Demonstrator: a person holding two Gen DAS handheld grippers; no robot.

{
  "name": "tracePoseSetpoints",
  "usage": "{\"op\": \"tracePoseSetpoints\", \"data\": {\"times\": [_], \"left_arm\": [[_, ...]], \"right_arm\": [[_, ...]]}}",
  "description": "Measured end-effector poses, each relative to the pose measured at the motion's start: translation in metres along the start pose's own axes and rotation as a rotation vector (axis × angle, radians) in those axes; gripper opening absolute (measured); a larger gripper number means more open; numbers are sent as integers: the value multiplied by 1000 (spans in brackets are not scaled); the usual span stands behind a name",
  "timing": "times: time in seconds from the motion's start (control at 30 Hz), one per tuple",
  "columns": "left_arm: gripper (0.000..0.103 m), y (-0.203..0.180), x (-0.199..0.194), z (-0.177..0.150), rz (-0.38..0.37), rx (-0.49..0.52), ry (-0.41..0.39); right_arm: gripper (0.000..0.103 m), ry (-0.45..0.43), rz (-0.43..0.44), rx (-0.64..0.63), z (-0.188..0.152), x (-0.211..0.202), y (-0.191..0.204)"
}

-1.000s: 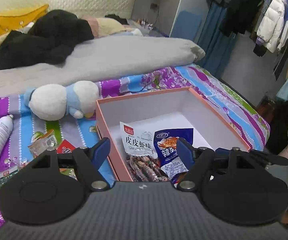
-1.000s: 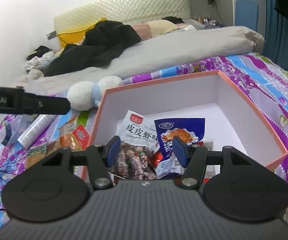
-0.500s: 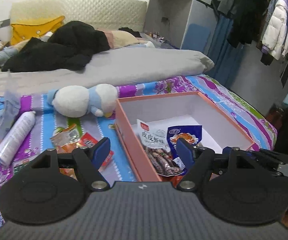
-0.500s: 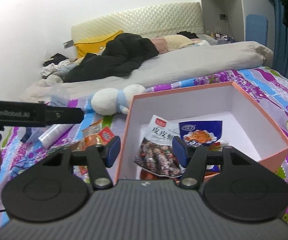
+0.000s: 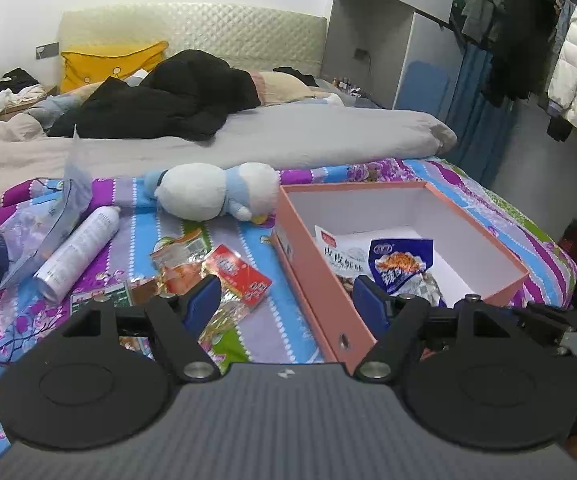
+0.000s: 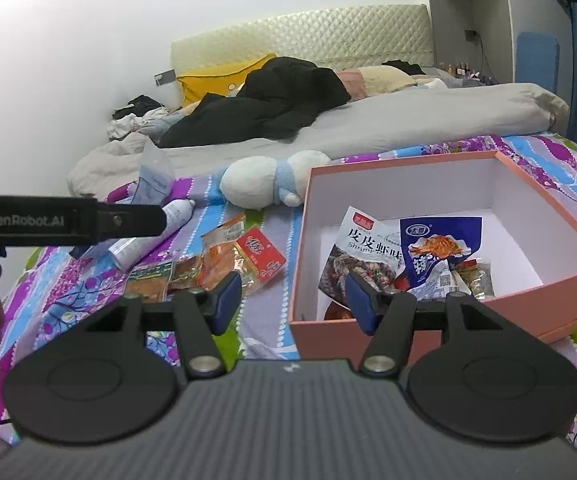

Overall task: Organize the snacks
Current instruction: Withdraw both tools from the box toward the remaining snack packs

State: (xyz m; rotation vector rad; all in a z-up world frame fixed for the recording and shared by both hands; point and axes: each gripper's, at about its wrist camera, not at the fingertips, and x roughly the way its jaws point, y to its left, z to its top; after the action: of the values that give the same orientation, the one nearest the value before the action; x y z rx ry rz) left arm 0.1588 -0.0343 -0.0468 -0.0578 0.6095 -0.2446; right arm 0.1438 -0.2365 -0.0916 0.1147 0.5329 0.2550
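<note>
A pink box point(image 5: 320, 276) point(image 6: 536, 300) with a white inside sits on the bed. It holds a white shrimp snack bag point(image 6: 364, 248) and a blue snack bag point(image 5: 402, 264) point(image 6: 440, 252). Loose snack packets, among them a red one point(image 5: 236, 276) point(image 6: 260, 258), lie on the bedspread left of the box. My left gripper point(image 5: 288, 296) is open and empty, above the box's left wall. My right gripper point(image 6: 294, 300) is open and empty, over the box's near left corner. The left gripper's body shows as a black bar in the right wrist view point(image 6: 68, 220).
A white spray can point(image 5: 76, 252) point(image 6: 148, 232) and a clear plastic bag point(image 5: 48, 216) lie at the left. A white and blue plush toy point(image 5: 212, 192) point(image 6: 272, 180) lies behind the packets. A grey duvet point(image 5: 288, 136) and black clothes cover the far bed. Clothes hang at the right.
Both grippers have pulled back and shifted left, away from the box. The loose packets and spray can have come into fuller view. Both stay open.
</note>
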Motion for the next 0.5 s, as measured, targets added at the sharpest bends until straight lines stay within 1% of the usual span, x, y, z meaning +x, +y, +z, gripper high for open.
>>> {"op": "tracePoseSetpoints", "data": {"times": [0.2,0.3,0.5], "left_arm": [[77,14,-17,-15,38,-24,-2],[77,23,-29,-21,38,-59,-11],[77,37,-47,-35,45,-73,11]], "right_arm": [[60,-6,21,-13,-13,-11,16],[60,-12,28,-40,-18,-16,27],[60,9,51,-70,-27,-23,40]]}}
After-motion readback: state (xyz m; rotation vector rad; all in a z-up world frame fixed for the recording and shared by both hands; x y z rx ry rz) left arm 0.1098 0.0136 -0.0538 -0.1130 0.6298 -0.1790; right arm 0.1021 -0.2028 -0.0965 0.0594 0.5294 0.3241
